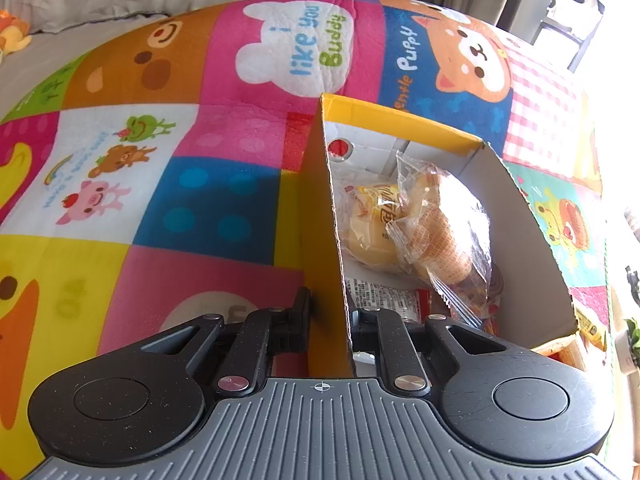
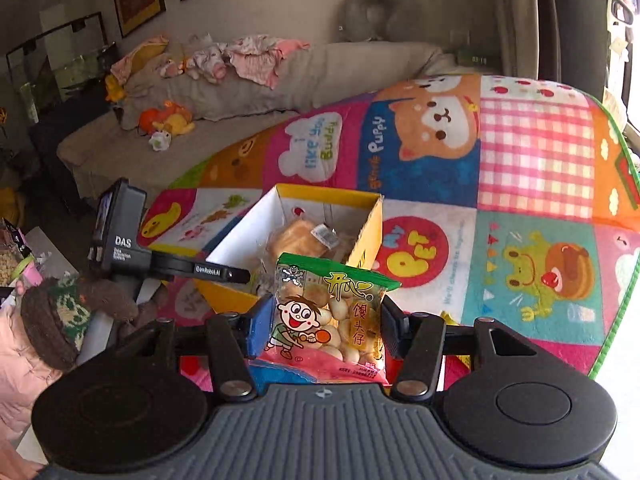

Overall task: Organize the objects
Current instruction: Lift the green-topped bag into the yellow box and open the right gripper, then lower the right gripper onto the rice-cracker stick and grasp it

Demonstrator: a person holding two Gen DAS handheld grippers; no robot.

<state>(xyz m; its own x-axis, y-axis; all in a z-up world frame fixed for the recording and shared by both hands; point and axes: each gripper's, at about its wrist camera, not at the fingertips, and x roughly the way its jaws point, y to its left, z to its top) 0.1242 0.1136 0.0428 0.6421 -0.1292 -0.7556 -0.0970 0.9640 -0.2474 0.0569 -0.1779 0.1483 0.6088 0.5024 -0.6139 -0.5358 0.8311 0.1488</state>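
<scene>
A yellow cardboard box [image 1: 320,216] with a white inside stands on a colourful patchwork play mat [image 1: 160,200]. My left gripper [image 1: 329,320] is shut on the box's near left wall, one finger outside and one inside. Wrapped buns and pastries [image 1: 436,224] lie inside the box. In the right wrist view my right gripper [image 2: 326,328] is shut on a snack bag of small round biscuits [image 2: 328,320] with a cartoon boy, held just in front of the box [image 2: 368,228]. The left gripper's body [image 2: 120,240] shows at the box's left wall.
A beige sofa [image 2: 240,96] with soft toys [image 2: 166,122] and clothes stands behind the mat. A person's sleeve and knitted glove [image 2: 56,320] are at the left. More snack packets [image 1: 592,324] lie to the right of the box. Bright window light falls at the right.
</scene>
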